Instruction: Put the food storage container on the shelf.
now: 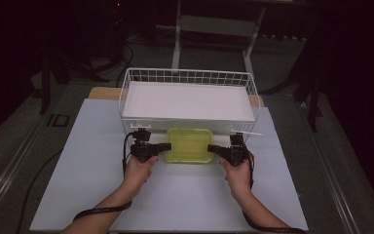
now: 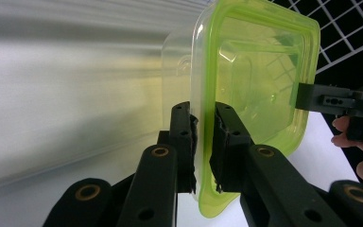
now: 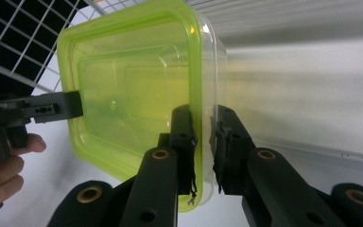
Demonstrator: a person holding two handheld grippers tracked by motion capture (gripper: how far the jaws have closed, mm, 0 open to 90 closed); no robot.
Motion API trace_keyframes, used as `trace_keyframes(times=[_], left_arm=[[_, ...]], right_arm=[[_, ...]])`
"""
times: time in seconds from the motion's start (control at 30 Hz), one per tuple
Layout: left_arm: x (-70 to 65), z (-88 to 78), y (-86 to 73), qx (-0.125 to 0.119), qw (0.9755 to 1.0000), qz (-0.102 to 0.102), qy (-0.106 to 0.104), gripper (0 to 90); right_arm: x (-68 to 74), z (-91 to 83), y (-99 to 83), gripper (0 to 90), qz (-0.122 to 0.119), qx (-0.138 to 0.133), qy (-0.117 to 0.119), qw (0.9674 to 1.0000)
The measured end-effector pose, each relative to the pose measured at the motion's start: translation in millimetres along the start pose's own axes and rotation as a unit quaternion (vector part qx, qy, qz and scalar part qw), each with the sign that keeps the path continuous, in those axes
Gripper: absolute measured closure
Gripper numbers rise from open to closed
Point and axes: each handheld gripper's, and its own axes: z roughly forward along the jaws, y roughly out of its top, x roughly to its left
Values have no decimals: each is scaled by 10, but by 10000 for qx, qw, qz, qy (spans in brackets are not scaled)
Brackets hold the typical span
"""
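A person sits at a bench [image 1: 97, 195] with a pale sheet on top and holds a black tool in each hand. In the high view the left tool [image 1: 164, 146] comes in from the left and the right tool [image 1: 213, 148] comes in from the right. Between them is a see-through box with a green lid [image 1: 190, 145]. The box is just in front of a white wire basket [image 1: 187, 78], very close to its front wall. A flat white board [image 1: 187, 100] lies inside the basket. The left hand [image 1: 139, 170] and the right hand [image 1: 237, 173] each wrap around the back of their tool. In the left gripper view the left tool [image 2: 203, 144] is clamped on the rim of the box [image 2: 257, 80], with one black jaw on each side of the green edge. Far off in that view the other tool [image 2: 335, 101] meets the far edge of the box. In the right gripper view the right tool [image 3: 203, 144] is clamped the same way on the rim of the box [image 3: 132, 90], one jaw on the lid side and one on the clear side. The other tool [image 3: 33, 109] reaches the far edge there too, and some fingers [image 3: 2, 165] show beside it. I cannot tell if the box rests on the bench or is lifted a little. Black cables [image 1: 100, 210] trail back along both arms.
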Motion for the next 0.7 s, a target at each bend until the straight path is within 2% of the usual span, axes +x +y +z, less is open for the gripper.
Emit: trace_keyframes(times=[0.17,0.23,0.3,0.37,0.43,0.57,0.7], left_arm=[[48,79,3,29,10000,17,72,805],[69,89,9,-28,10000,-45,-9,805],[62,96,18,-42,10000,41,6,802],[58,108,6,-159,9998,101,12,793],[47,131,-17,-313,9990,308,67,763],[49,167,-39,-555,9967,569,176,708],[83,191,-62,-734,9949,648,238,649]], right_arm=[[-40,75,-2,793,14,-30,-112,9999],[-59,99,1,793,28,-75,-133,9999],[-75,110,15,792,69,-68,-131,9999],[-89,121,20,788,122,-86,-147,9998],[-97,130,26,780,111,-151,-137,9997],[-68,149,32,752,-55,-278,-324,9991],[-66,176,52,729,-309,-366,-476,9977]])
